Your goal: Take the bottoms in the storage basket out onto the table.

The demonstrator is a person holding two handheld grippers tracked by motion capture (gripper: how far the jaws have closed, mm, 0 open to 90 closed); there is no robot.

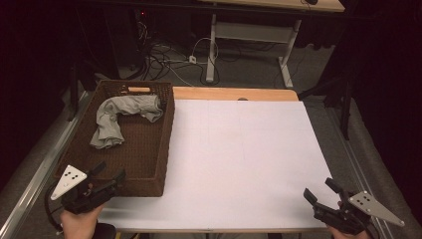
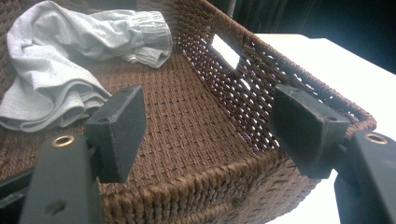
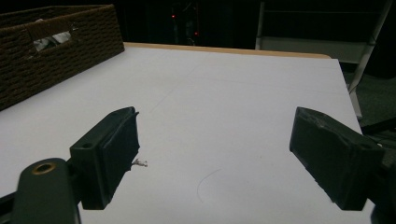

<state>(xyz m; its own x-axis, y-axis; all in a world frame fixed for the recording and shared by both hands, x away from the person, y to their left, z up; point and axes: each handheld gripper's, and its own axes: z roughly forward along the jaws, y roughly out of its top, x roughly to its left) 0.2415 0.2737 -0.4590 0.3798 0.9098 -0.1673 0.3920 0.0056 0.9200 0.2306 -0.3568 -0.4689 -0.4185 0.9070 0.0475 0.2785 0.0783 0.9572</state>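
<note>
My left hand-held gripper [image 1: 105,178] at near edge of wicker basket [image 1: 149,164], jaws wide apart, nothing between them. In left gripper view my jaws straddle basket's near rim, basket floor ahead. Grey cloth [image 1: 117,119] lies crumpled inside basket, well ahead of left hand-held gripper, toward far end, slightly to its left in left gripper view [image 2: 60,70]. White worktop [image 1: 239,159] stretches rightward. My right hand-held gripper [image 1: 321,191] at near right corner, over worktop, jaws wide apart, holding nothing; basket far off to its left, cloth glimpsed through handle slot.
</note>
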